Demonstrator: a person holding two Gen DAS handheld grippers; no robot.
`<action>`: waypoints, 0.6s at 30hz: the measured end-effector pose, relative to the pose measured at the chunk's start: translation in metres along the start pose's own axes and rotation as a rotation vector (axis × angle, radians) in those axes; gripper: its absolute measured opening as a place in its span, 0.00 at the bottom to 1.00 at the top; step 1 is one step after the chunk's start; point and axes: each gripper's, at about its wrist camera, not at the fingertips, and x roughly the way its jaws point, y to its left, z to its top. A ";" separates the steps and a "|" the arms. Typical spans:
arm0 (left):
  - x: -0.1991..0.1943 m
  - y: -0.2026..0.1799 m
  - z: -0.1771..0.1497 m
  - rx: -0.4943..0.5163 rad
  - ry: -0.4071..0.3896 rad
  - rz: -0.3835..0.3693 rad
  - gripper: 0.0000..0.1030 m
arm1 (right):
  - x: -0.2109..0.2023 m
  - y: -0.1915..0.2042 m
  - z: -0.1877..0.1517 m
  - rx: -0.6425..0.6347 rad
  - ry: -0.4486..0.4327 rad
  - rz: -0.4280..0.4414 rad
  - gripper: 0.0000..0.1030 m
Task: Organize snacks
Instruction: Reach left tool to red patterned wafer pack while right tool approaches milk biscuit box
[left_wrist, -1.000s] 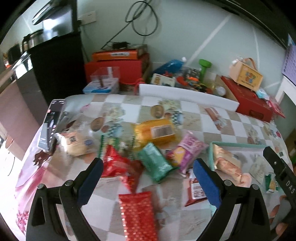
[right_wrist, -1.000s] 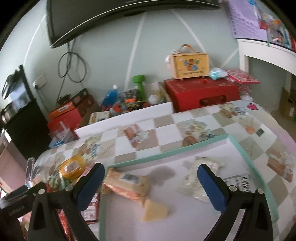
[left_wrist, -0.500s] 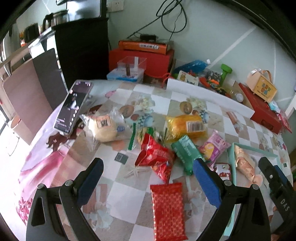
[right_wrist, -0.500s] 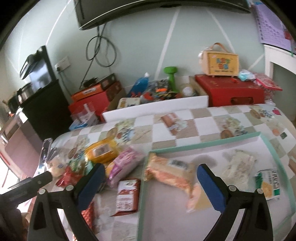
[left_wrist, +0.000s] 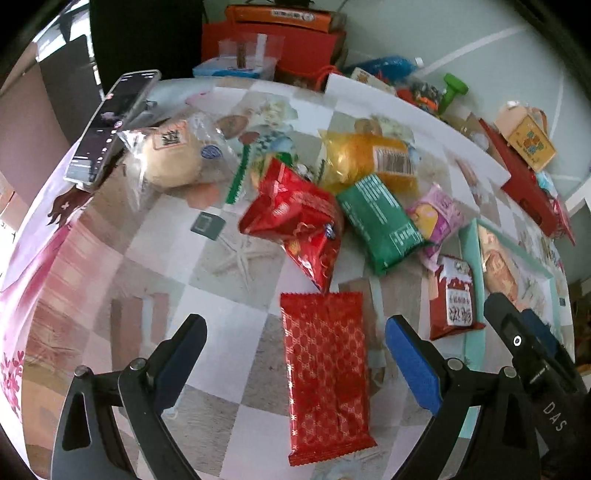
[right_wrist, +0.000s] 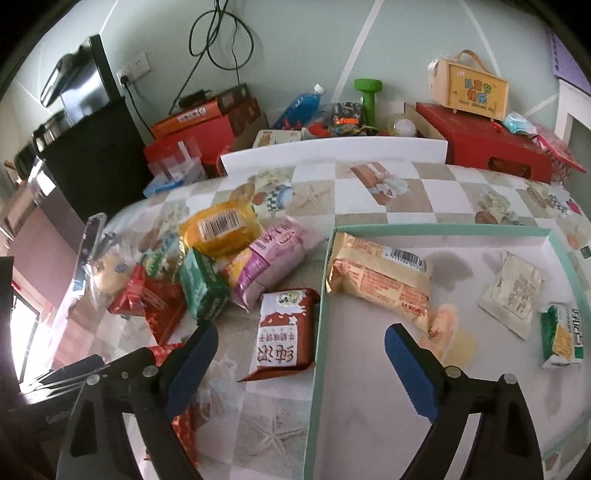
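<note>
A flat red patterned packet (left_wrist: 325, 373) lies on the checked tablecloth between the fingers of my open, empty left gripper (left_wrist: 295, 354). Behind it lie a red bag (left_wrist: 299, 221), a green pack (left_wrist: 380, 218), a yellow bag (left_wrist: 365, 158), a pink bag (left_wrist: 439, 218) and a wrapped bun (left_wrist: 170, 158). My right gripper (right_wrist: 299, 354) is open and empty above a red-and-white packet (right_wrist: 284, 332) beside the teal-rimmed tray (right_wrist: 325, 266). The tray holds an orange biscuit pack (right_wrist: 380, 277), a jelly cup (right_wrist: 450, 332) and two small packets (right_wrist: 513, 291).
A phone (left_wrist: 110, 122) lies at the table's left edge. A white board (right_wrist: 332, 155) stands along the far edge, with red boxes (right_wrist: 491, 136), a bottle, a green dumbbell and a yellow carry box (right_wrist: 469, 88) behind it. A black cabinet (right_wrist: 88, 155) stands at the left.
Both grippers have moved left and lower over the table. The red patterned packet now lies between my left fingers; the red-and-white packet now sits under my right gripper. Both stayed open.
</note>
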 end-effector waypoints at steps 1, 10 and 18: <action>0.002 -0.002 -0.001 0.008 0.005 -0.002 0.94 | 0.000 0.000 0.000 0.002 0.004 -0.005 0.91; 0.017 -0.013 -0.009 0.046 0.074 -0.021 0.71 | 0.001 -0.011 0.001 0.039 0.011 -0.038 0.91; 0.022 -0.025 -0.013 0.101 0.077 0.011 0.56 | 0.000 -0.013 0.001 0.045 0.013 -0.044 0.91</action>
